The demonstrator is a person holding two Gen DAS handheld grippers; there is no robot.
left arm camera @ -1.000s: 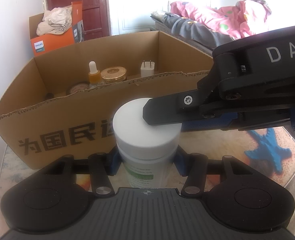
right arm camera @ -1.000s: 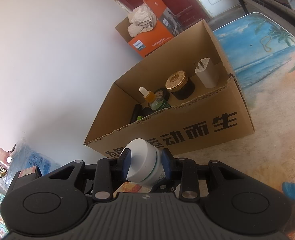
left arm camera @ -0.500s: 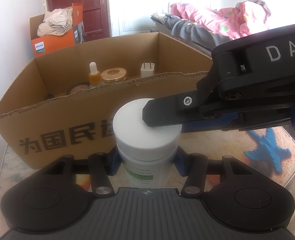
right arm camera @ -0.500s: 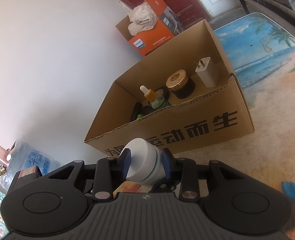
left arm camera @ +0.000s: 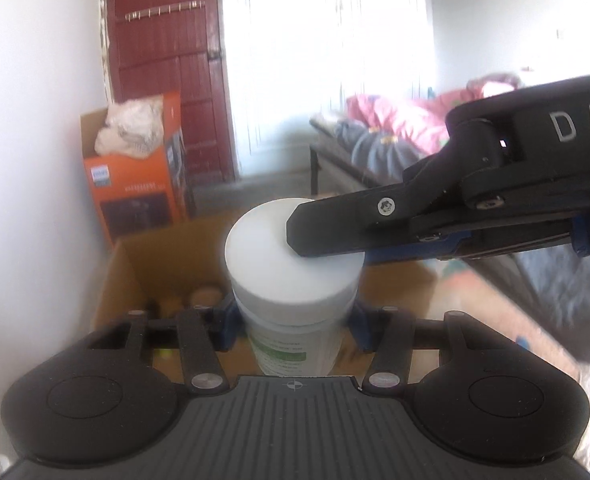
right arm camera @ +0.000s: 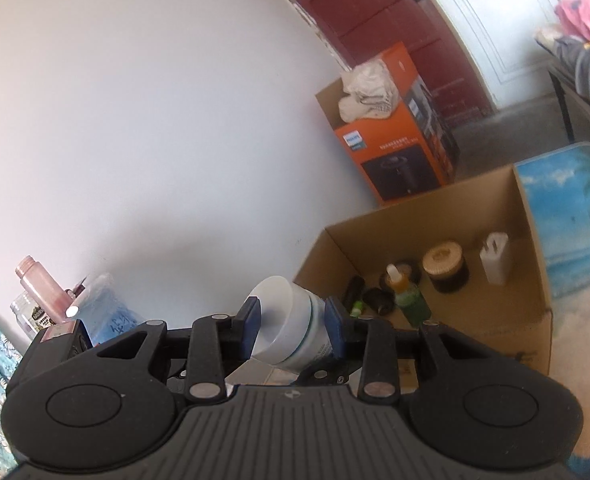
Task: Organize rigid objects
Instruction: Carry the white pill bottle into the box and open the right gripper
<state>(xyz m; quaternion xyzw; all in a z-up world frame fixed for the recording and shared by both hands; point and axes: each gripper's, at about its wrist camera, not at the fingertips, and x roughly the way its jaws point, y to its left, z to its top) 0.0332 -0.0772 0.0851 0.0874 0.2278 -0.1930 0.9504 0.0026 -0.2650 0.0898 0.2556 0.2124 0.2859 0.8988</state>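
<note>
Jaws of left gripper [left arm camera: 293,322] pinching white-lidded jar [left arm camera: 291,268] at the body; right gripper [right arm camera: 291,322] clamped across the lid. Held above and just short of cardboard box [right arm camera: 535,316], already holding dropper bottle [right arm camera: 405,292], gold-lidded jar [right arm camera: 445,266], white plug [right arm camera: 495,258]. Left: lowering in, releasing.

The jar [left arm camera: 293,276] sits between my left gripper [left arm camera: 293,320] fingers, my right gripper [right arm camera: 293,320] reaching in from the right across its lid. Below and beyond it stands the open cardboard box [right arm camera: 535,332], holding a dropper bottle [right arm camera: 405,292], a round tin [right arm camera: 445,266] and a charger plug [right arm camera: 495,258] to the right. Farther off, a printed carton [right arm camera: 395,140] stands against the wall.
</note>
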